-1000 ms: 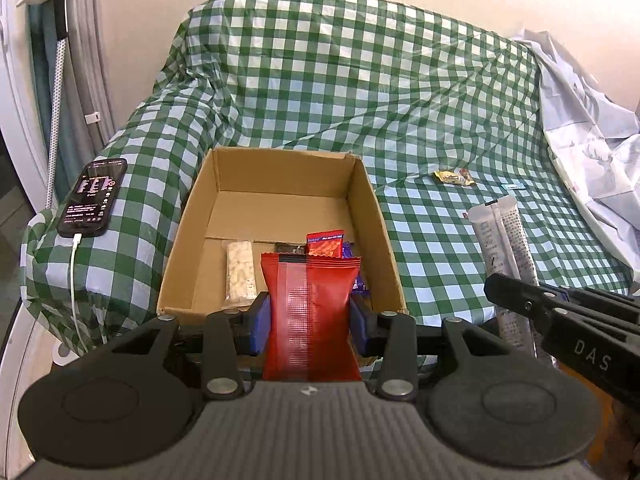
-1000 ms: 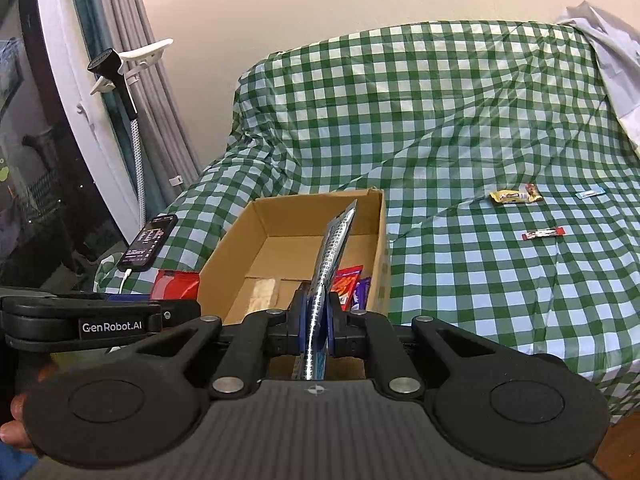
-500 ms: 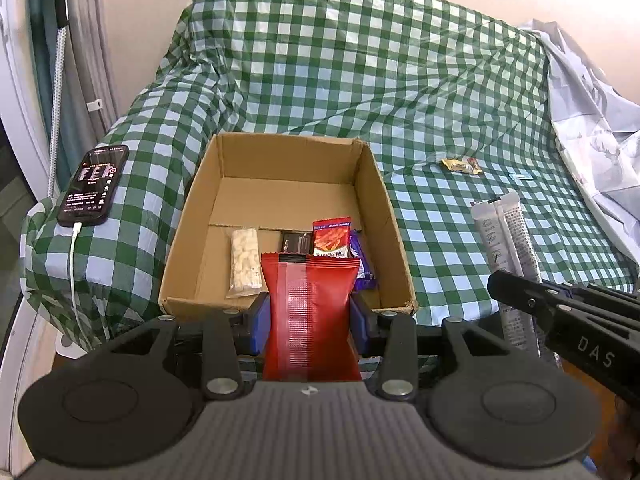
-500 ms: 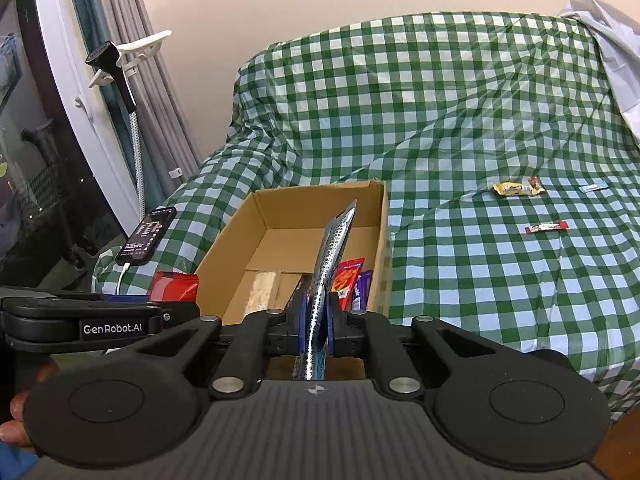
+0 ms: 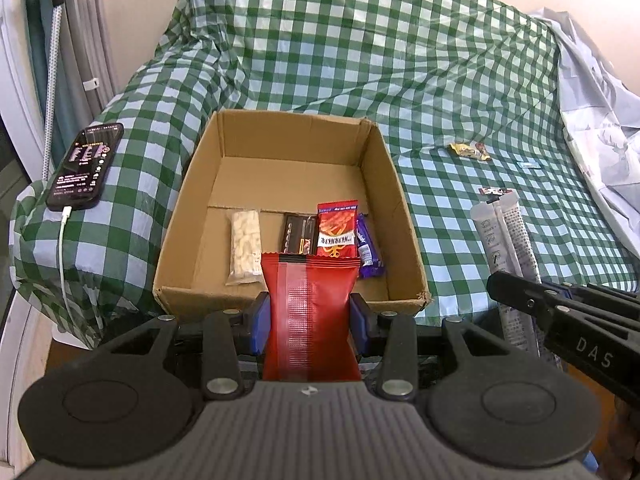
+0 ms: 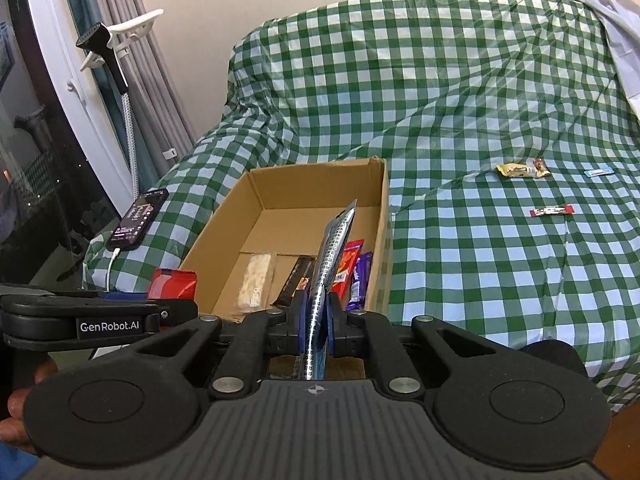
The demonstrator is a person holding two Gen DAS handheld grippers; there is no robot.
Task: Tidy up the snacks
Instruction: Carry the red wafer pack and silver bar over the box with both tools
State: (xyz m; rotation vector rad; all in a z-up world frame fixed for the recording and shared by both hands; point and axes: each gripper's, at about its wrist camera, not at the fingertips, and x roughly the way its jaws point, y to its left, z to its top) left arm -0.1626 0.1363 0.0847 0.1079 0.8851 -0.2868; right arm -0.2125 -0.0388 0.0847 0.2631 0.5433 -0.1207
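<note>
Left wrist view shows the left gripper (image 5: 310, 316) clamping a red packet (image 5: 310, 312) at the box (image 5: 404, 216) edge — the right gripper (image 6: 318, 316) pinches a silver sachet (image 6: 334, 252) — both apparently poised to drop in beside the snacks already there.

Black grippers, blue-padded fingers (image 5: 259, 317), silver screws, ribbed grey housing; white "GenRobot.AI", "DAS" lettering.

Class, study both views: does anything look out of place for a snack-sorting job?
Yes. A phone on a charging cable lies on the checked cloth left of the box; it is no snack. Three small snacks, including a yellow bar, lie loose outside the box.
</note>
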